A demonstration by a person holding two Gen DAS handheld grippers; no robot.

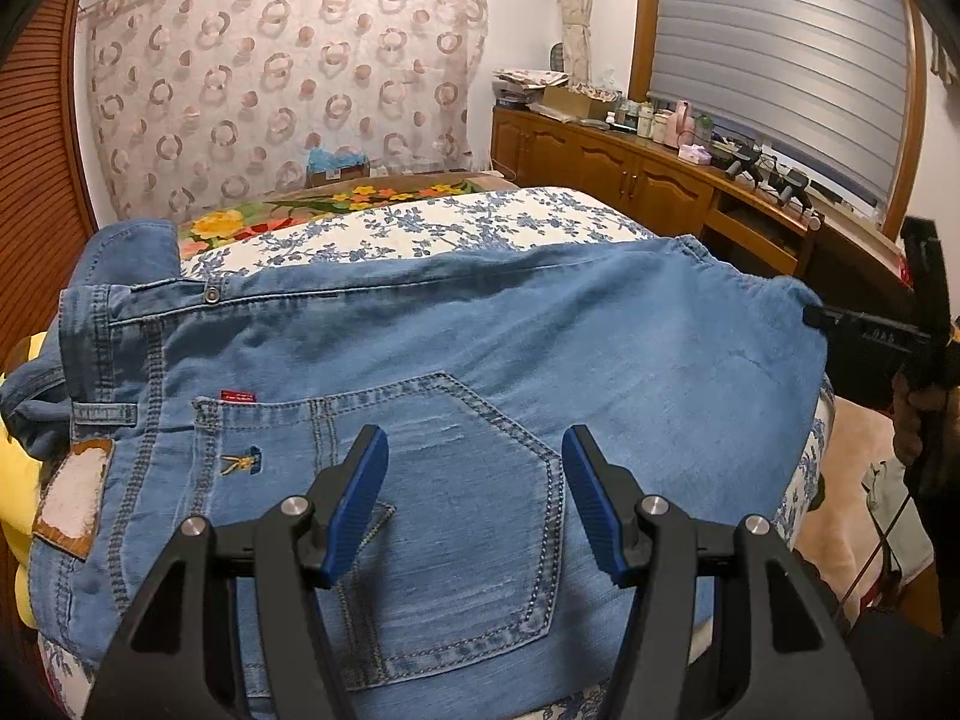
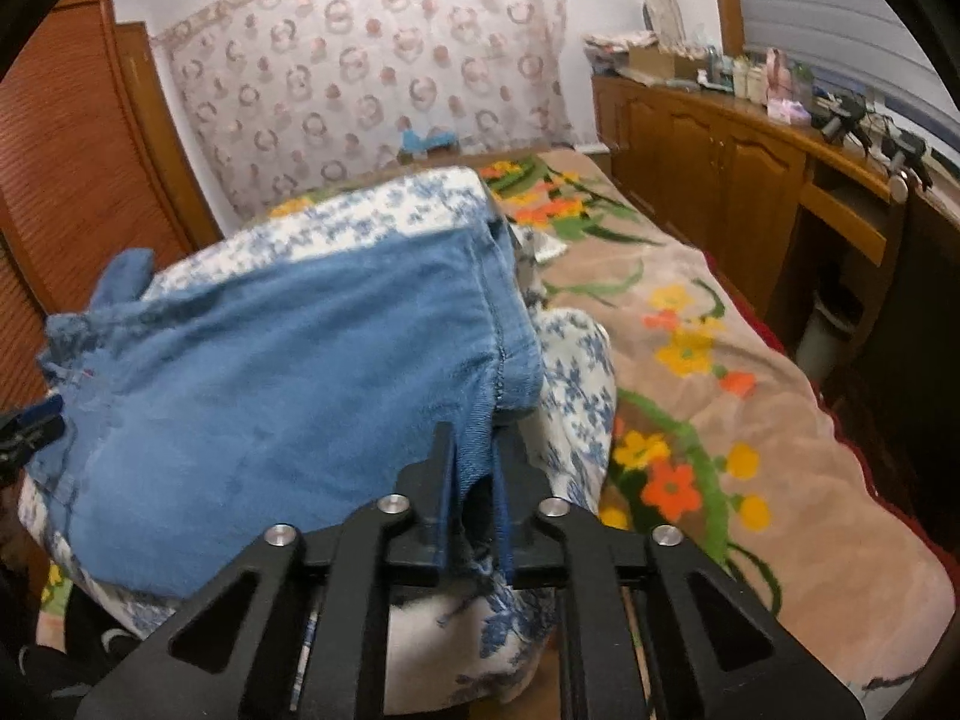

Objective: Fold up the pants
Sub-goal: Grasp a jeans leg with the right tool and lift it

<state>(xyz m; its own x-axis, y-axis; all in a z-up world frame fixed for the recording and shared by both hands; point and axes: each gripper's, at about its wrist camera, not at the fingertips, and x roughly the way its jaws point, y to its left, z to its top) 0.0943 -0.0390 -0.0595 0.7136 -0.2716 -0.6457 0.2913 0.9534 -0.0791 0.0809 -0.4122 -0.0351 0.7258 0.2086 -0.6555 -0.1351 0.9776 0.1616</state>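
Observation:
The blue denim pants [image 1: 480, 336] lie folded on a blue-flowered white pad [image 1: 432, 222], back pocket [image 1: 456, 510] up, waistband with its leather patch at the left. My left gripper [image 1: 474, 480] is open and hovers just over the pocket, empty. My right gripper [image 2: 474, 480] is shut on the pants' edge [image 2: 288, 372] at their right end. In the left wrist view the right gripper [image 1: 816, 318] shows at the pants' far right edge.
The pad sits on a bed with a flowered brown blanket [image 2: 720, 372]. A wooden cabinet [image 1: 630, 174] with bottles and clutter runs along the right. A wooden louvre door [image 2: 66, 168] is at the left. Yellow fabric [image 1: 18, 450] lies left of the pants.

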